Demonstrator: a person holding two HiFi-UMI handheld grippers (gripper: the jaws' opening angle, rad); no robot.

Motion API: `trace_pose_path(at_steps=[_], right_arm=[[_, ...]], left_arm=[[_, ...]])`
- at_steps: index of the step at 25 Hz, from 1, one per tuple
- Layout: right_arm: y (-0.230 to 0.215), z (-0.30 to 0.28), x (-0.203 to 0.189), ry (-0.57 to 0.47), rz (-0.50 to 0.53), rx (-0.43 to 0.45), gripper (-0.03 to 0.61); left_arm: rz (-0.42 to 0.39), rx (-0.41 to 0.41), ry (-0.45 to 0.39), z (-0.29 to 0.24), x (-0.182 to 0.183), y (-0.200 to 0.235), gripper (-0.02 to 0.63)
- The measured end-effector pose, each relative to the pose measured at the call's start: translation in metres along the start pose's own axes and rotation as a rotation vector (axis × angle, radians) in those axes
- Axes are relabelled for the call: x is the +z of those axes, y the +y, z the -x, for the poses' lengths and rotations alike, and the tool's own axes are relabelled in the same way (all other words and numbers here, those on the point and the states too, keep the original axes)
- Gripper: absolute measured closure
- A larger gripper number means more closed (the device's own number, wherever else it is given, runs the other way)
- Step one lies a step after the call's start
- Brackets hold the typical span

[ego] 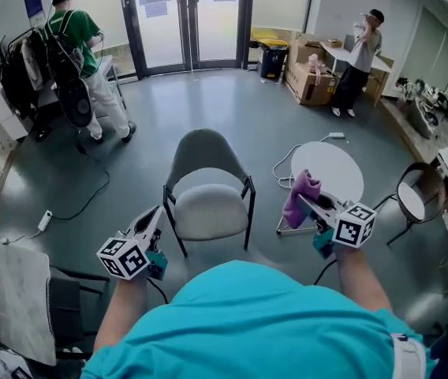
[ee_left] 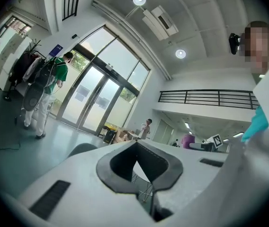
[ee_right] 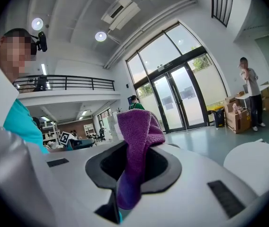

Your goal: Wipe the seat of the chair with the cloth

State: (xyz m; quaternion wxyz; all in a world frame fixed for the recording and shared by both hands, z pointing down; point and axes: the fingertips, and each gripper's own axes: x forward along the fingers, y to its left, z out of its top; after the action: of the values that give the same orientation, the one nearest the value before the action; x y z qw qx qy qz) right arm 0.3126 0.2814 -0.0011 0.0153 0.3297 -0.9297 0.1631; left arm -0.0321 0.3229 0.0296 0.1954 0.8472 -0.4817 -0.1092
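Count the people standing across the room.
2. One person in a green top stands far left near the glass doors; one person in a light top stands far right by cardboard boxes. Others may be hidden.

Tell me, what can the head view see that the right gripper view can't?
Only the head view shows the chair's grey seat and the power strip on the floor. Only the right gripper view shows the ceiling lights, the air conditioner and the balcony railing. Both show the purple cloth pinched in the right tongs, the round white table and the glass doors.
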Motion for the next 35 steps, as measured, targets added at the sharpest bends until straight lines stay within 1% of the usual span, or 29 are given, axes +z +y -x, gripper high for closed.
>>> trace_pose_path(at_steps=[3, 8, 11, 14, 16, 19, 22, 25, 27, 30, 32, 35], right_arm=[[0.011, -0.044, 0.004, 0.011, -0.001, -0.010, 0.511], [0.015, -0.096, -0.004, 0.057, 0.003, -0.026, 0.511], [0.005, -0.117, -0.003, 0.075, -0.004, -0.033, 0.511], [-0.008, -0.136, 0.002, 0.081, -0.021, -0.020, 0.511], [-0.020, -0.150, 0.002, 0.087, -0.031, 0.005, 0.511], [-0.046, -0.175, 0.000, 0.107, -0.036, 0.058, 0.511], [-0.078, -0.201, 0.014, 0.109, -0.040, 0.123, 0.511], [-0.117, -0.222, 0.032, 0.122, -0.015, 0.192, 0.511], [-0.144, -0.236, 0.042, 0.128, 0.010, 0.233, 0.511], [-0.175, -0.266, 0.043, 0.142, 0.004, 0.287, 0.511], [-0.184, -0.284, 0.035, 0.160, -0.011, 0.320, 0.511], [-0.197, -0.301, 0.026, 0.183, -0.042, 0.340, 0.511]], left_arm=[[-0.011, -0.017, 0.019, -0.003, 0.021, 0.038, 0.611], [0.020, -0.019, 0.039, -0.008, 0.027, 0.093, 0.610], [0.042, -0.013, 0.042, -0.016, 0.028, 0.113, 0.610], [0.053, 0.007, 0.051, -0.025, 0.031, 0.125, 0.611], [0.056, 0.027, 0.056, -0.034, 0.031, 0.130, 0.610], [0.039, 0.075, 0.053, -0.048, 0.031, 0.137, 0.611], [0.022, 0.146, 0.025, -0.068, 0.043, 0.143, 0.611], [0.027, 0.224, -0.012, -0.097, 0.048, 0.141, 0.611], [0.023, 0.256, -0.023, -0.122, 0.048, 0.140, 0.611], [0.051, 0.296, -0.037, -0.151, 0.043, 0.148, 0.611], [0.063, 0.314, -0.021, -0.162, 0.035, 0.154, 0.611], [0.072, 0.333, 0.026, -0.176, 0.022, 0.162, 0.610]])
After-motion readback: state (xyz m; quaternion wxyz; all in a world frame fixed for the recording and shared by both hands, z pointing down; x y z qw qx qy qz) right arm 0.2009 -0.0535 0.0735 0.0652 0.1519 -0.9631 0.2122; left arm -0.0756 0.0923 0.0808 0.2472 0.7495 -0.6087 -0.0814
